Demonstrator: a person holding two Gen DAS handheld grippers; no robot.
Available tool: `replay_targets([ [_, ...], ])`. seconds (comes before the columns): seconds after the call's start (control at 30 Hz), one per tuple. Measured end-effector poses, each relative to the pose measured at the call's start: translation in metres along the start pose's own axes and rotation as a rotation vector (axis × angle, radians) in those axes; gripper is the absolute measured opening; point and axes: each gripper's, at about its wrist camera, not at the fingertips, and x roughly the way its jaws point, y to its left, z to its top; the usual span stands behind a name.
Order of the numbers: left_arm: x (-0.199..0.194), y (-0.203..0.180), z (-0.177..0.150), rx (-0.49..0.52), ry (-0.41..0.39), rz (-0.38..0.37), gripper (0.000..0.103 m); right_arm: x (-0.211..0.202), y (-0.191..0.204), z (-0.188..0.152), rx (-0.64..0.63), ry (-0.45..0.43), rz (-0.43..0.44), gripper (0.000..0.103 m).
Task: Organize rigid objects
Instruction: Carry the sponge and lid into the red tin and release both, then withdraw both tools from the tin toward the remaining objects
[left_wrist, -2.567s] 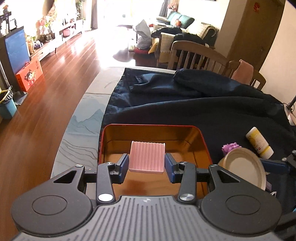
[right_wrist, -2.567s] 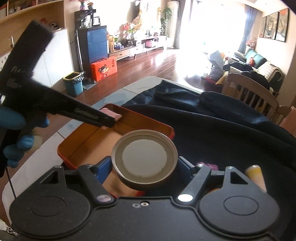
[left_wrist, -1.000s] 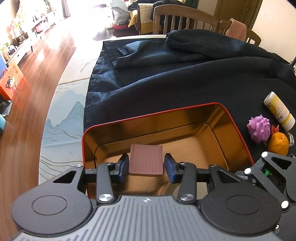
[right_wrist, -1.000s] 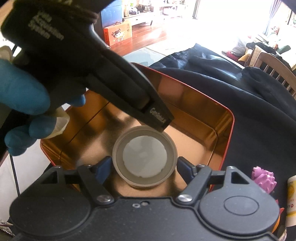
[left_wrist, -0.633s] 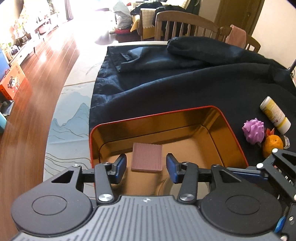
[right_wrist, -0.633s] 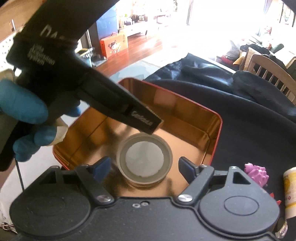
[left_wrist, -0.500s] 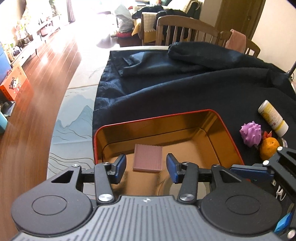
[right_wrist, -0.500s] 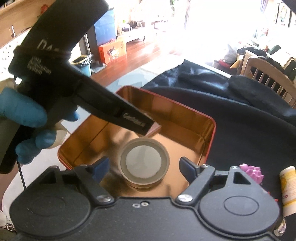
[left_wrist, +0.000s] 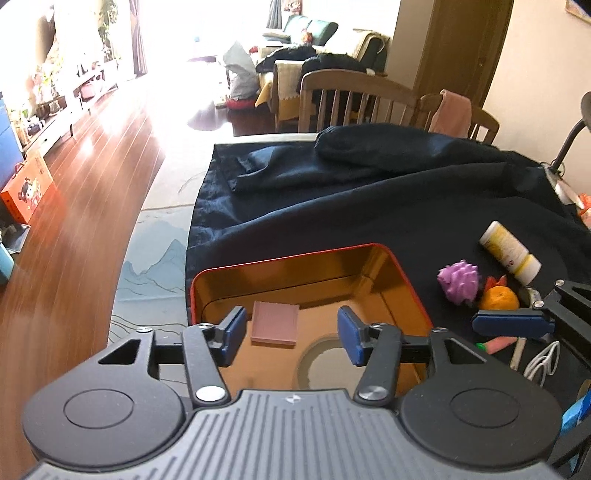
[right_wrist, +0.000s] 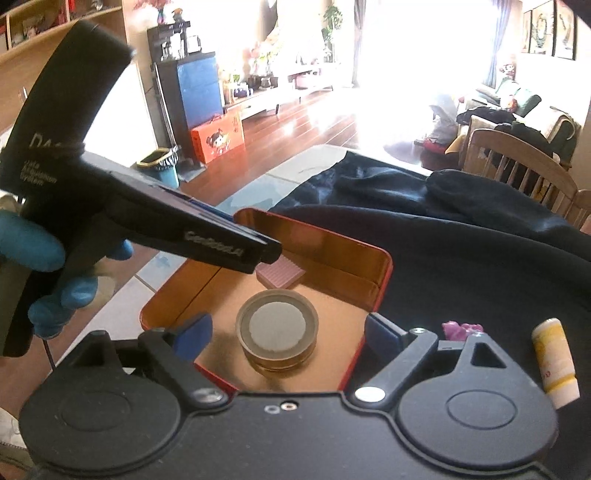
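Observation:
A red tin tray (left_wrist: 291, 256) with a gold inside sits on the dark cloth; it also shows in the right wrist view (right_wrist: 382, 280). A pink ribbed block (left_wrist: 275, 323) lies flat in it, also seen in the right wrist view (right_wrist: 284, 275). A round grey lid (right_wrist: 277, 328) rests in the tray beside the block; its edge shows in the left wrist view (left_wrist: 314, 363). My left gripper (left_wrist: 291, 336) is open and empty above the tray. My right gripper (right_wrist: 288, 338) is open and empty, raised behind the lid.
To the right of the tray lie a purple spiky toy (left_wrist: 460, 280), an orange (left_wrist: 498, 299) and a white-and-yellow bottle (left_wrist: 509, 253). A dark jacket (left_wrist: 388, 184) covers the table's far part. Wooden chairs (left_wrist: 351, 99) stand behind. The table edge (left_wrist: 147, 258) is at left.
Both grippers opened, let go of the pink block and the round lid inside the tray, and have drawn back and upward from them.

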Motion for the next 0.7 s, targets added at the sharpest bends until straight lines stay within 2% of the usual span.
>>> replay_targets([
  [0.3,-0.032,-0.015,-0.004,0.016,-0.07,-0.02,0.061,-0.042,-0.018,-0.008,0.059,-0.094,-0.005,0.096],
  [0.57,-0.058,-0.034,-0.01,0.021,-0.131,-0.027,0.066,-0.079,-0.043,-0.023,0.11,-0.175,-0.053,0.102],
  [0.63,-0.063,-0.04,-0.012,0.025,-0.15,-0.021,0.07,-0.087,-0.052,-0.029,0.127,-0.194,-0.064,0.103],
  [0.7,-0.068,-0.046,-0.014,0.025,-0.169,-0.018,0.079,-0.095,-0.062,-0.036,0.146,-0.209,-0.074,0.103],
])
